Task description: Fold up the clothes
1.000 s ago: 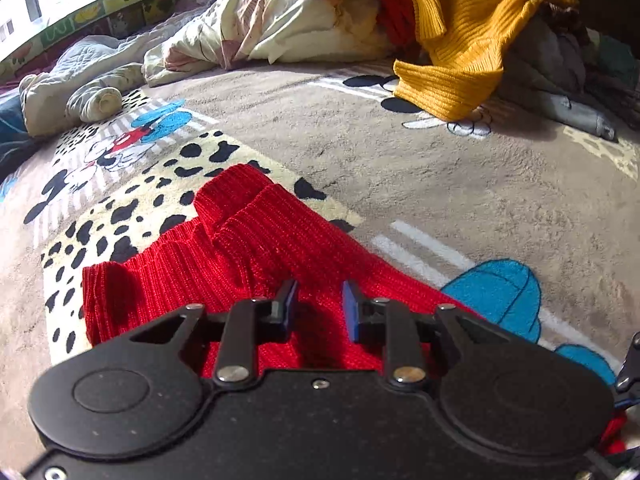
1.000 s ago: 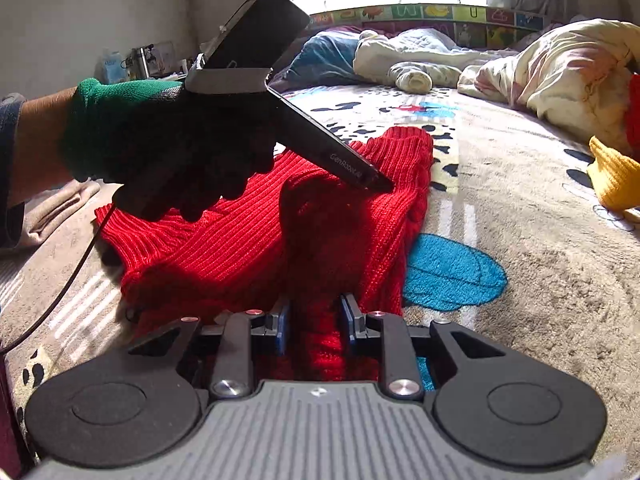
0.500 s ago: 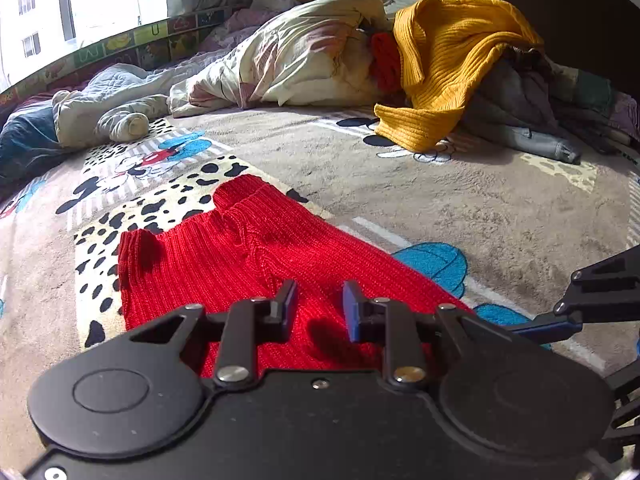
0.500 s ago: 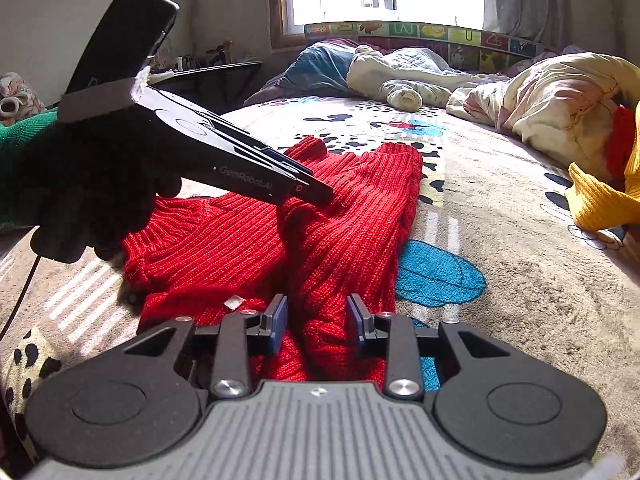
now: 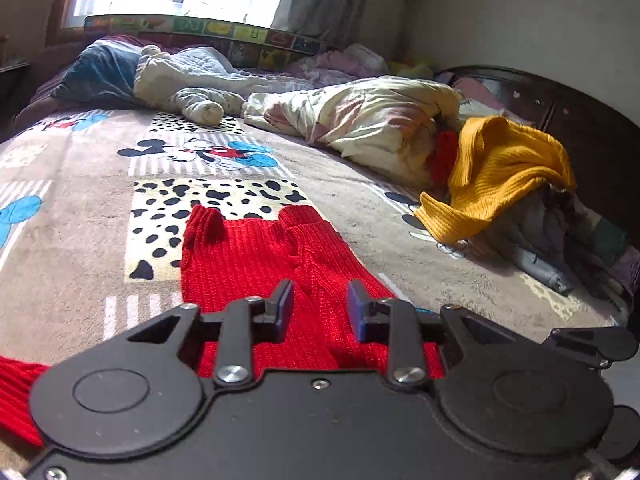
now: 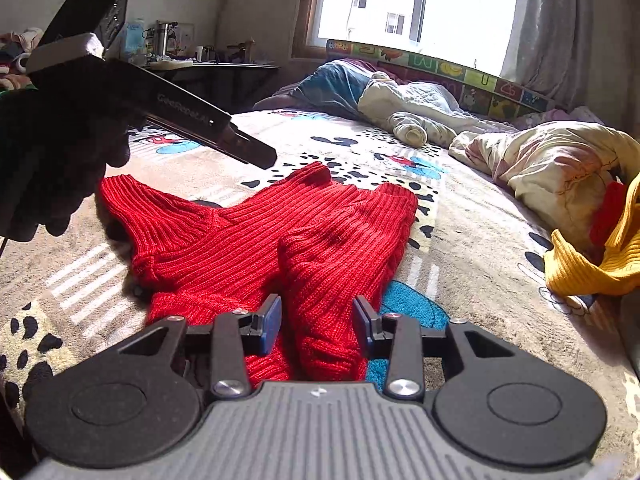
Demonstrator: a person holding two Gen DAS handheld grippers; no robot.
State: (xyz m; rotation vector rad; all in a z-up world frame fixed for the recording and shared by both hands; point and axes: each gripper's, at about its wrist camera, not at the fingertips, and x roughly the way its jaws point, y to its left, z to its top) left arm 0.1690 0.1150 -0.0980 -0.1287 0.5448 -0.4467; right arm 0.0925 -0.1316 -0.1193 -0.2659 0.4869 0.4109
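The left gripper [image 5: 319,300] stands with its jaws parted, having just been opening; nothing is pinched between the blue pads, and the red sweater [image 5: 256,264] shows through the gap beneath them. The right gripper [image 6: 316,322] is likewise parted, its jaws having just been opening; a raised fold of the red knit sits in the gap, but the pads do not press on it.

In the right wrist view the left gripper [image 6: 260,156] appears at upper left, held in a dark gloved hand [image 6: 52,168]; it points down and to the right, above the far part of the sweater and clear of it.

The red sweater [image 6: 256,248] lies on the bed cover [image 5: 360,216], a grey-brown blanket with cartoon prints and a spotted panel; the garment is partly folded over itself, with ribbed ends pointing toward the window [image 6: 420,0].

Well apart from it, at the right, a yellow knit garment [image 5: 496,176] lies draped over a heap of dark clothes [image 5: 560,240]; a crumpled pale quilt [image 5: 376,128] sits beside that heap, toward the window; a white padded garment [image 5: 192,84] lies at the far edge of the bed.
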